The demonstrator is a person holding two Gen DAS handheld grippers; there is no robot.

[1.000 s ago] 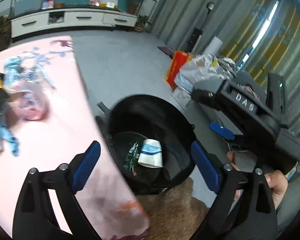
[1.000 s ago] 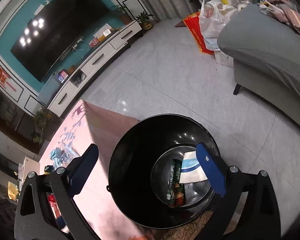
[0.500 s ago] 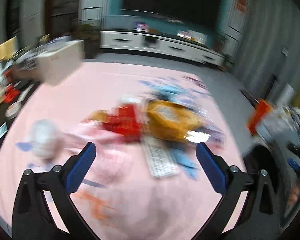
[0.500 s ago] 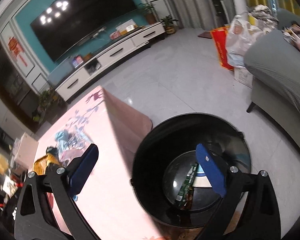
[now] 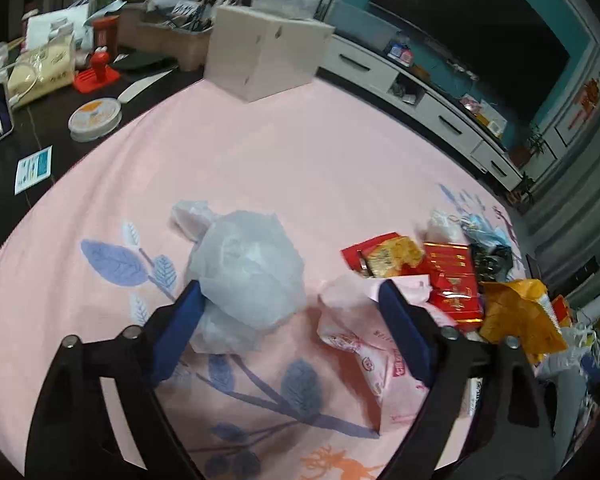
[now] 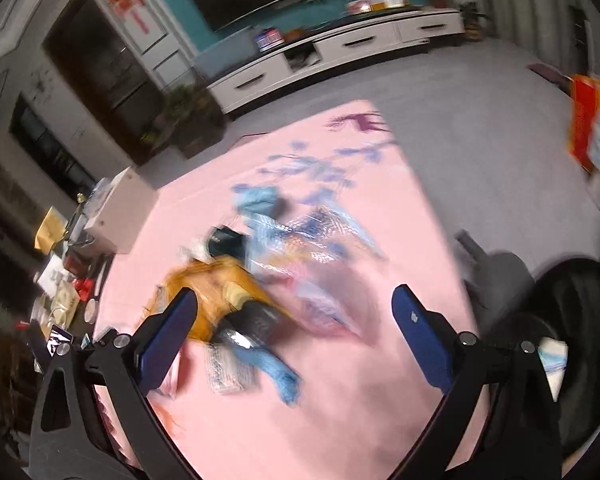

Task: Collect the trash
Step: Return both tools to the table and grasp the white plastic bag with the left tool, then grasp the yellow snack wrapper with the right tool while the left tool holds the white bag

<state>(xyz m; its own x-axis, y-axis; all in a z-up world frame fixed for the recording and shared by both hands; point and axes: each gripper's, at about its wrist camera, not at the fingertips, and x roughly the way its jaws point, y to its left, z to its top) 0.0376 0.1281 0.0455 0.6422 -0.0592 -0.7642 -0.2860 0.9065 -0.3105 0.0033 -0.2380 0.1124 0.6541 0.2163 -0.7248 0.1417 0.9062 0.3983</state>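
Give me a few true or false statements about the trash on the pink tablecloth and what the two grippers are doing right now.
1. The left gripper grips a red box. False: its jaws stand apart over a crumpled white plastic bag, pinching nothing.
2. The right gripper is open and empty. True.
3. A black trash bin stands beside the table. True.
4. The tablecloth is plain green. False: it is pink with a leaf print.
5. An orange wrapper lies near the red box. True.
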